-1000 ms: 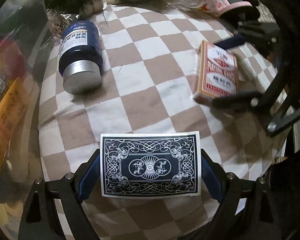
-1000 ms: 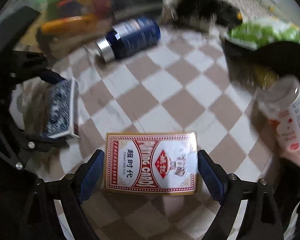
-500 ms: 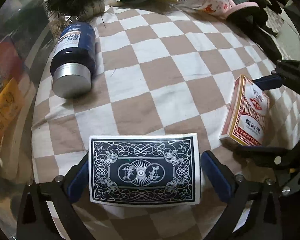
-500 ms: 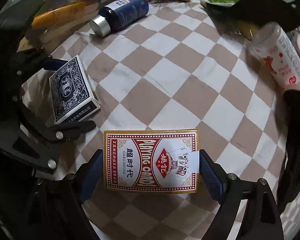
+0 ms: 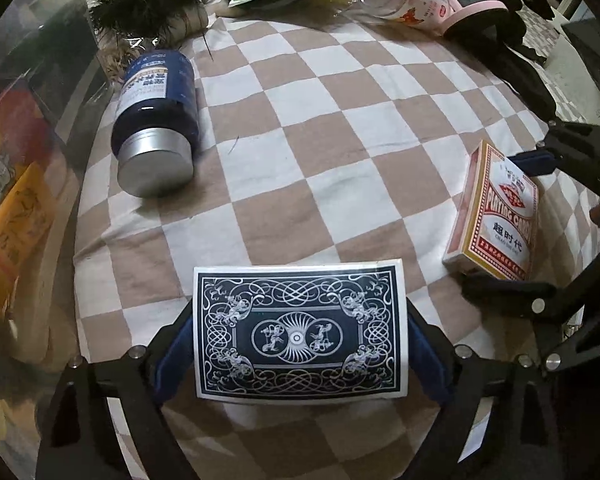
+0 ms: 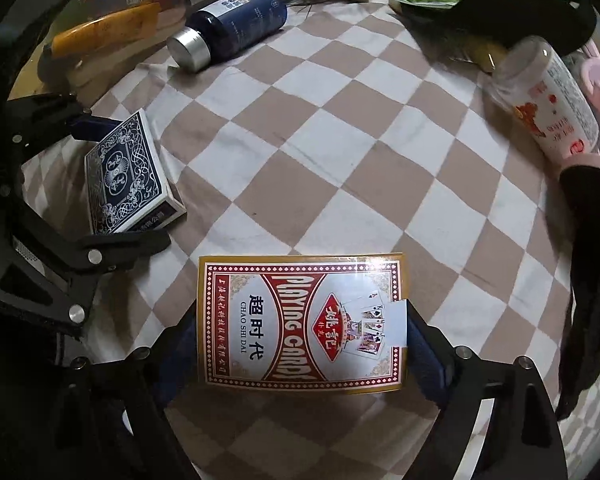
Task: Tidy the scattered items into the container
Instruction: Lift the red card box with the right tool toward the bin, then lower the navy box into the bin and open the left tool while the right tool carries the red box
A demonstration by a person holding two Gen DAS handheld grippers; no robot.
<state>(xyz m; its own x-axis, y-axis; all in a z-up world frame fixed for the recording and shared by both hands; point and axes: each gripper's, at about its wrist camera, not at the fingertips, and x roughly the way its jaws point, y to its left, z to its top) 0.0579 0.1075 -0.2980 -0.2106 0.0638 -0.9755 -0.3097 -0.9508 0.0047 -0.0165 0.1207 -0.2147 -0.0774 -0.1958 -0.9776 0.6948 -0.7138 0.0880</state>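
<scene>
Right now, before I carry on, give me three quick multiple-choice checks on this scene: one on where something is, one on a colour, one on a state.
1. In the left wrist view, where does the dark blue bottle lie from the blue card box?
A. up and to the left
B. directly to the right
C. underneath it

2. What colour is the bottle's cap?
A. red
B. silver
C. green

3. How is the red card box placed?
A. lying alone on the cloth
B. between the right gripper pads
C. inside a container

Answers:
1 A, it lies on its side on the checked cloth at upper left.
2 B, the cap is plain metal.
3 B, a blue pad sits at each short end.
</scene>
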